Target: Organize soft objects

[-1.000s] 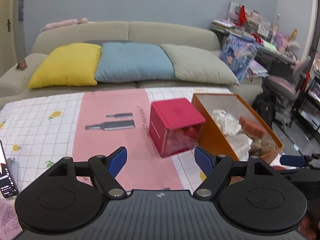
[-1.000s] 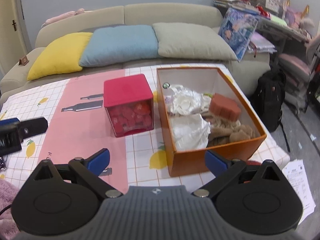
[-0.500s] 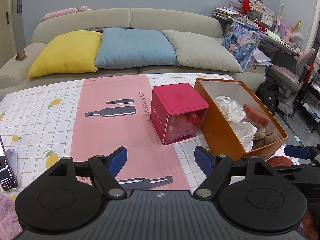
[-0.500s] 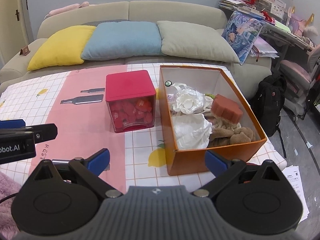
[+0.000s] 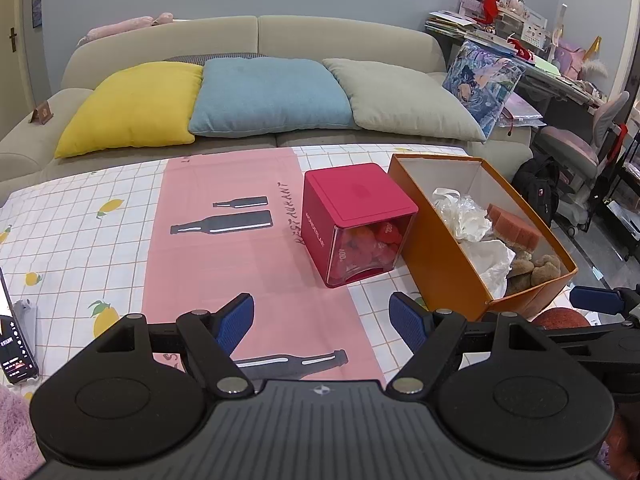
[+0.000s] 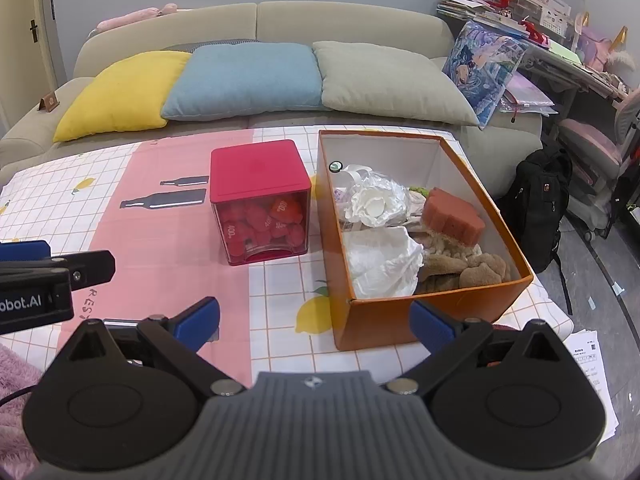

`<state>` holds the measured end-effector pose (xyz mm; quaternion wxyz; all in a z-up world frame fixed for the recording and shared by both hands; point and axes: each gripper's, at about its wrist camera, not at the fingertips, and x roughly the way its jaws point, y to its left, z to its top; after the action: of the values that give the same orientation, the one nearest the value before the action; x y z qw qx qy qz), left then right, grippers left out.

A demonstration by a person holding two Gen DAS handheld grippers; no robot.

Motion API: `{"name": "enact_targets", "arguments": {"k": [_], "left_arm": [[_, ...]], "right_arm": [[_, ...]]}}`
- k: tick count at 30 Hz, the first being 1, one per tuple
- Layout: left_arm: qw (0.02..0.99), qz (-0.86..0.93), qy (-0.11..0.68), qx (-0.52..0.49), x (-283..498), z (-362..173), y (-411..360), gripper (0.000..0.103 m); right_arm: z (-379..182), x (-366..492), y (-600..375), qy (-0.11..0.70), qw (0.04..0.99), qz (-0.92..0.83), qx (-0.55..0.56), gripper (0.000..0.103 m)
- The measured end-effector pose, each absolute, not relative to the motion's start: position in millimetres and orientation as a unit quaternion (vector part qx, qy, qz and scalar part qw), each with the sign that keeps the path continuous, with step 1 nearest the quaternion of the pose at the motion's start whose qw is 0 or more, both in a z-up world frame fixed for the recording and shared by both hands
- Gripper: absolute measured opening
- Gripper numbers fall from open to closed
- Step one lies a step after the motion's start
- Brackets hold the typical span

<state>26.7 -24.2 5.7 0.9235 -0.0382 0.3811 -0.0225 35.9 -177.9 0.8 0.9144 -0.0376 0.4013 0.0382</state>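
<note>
Both the left gripper [image 5: 322,316] and the right gripper [image 6: 314,320] hover spread apart and empty above the counter [image 6: 280,292]. Ahead, the orange box [image 6: 420,320] holds white cloths [image 6: 380,264], a sponge [image 6: 452,216] and brown plush [image 6: 476,272].

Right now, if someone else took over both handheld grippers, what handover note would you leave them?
Left gripper: jaws open, empty, above the tablecloth.
Right gripper: jaws open, empty, in front of the orange box.
The orange box already holds soft items: a white crumpled cloth, a red-brown sponge, brown plush pieces and a white plastic bundle.
The red cube container stands closed, just left of the box, with red soft pieces visible inside.
Left to do: nothing loose shows on the tablecloth; check the near edge, hidden by the grippers.
</note>
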Motion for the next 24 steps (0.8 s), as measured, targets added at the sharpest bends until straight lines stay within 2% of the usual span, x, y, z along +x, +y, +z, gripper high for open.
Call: {"name": "enact_targets", "arguments": {"k": [24], "left_arm": [[0.923,-0.021,0.381,-0.04,26.5,5.5,-23.1,0.09]], "right_arm": [[-2.4,38.6,-178.6,0.409,0.911,0.041,-0.039,0.099]]}}
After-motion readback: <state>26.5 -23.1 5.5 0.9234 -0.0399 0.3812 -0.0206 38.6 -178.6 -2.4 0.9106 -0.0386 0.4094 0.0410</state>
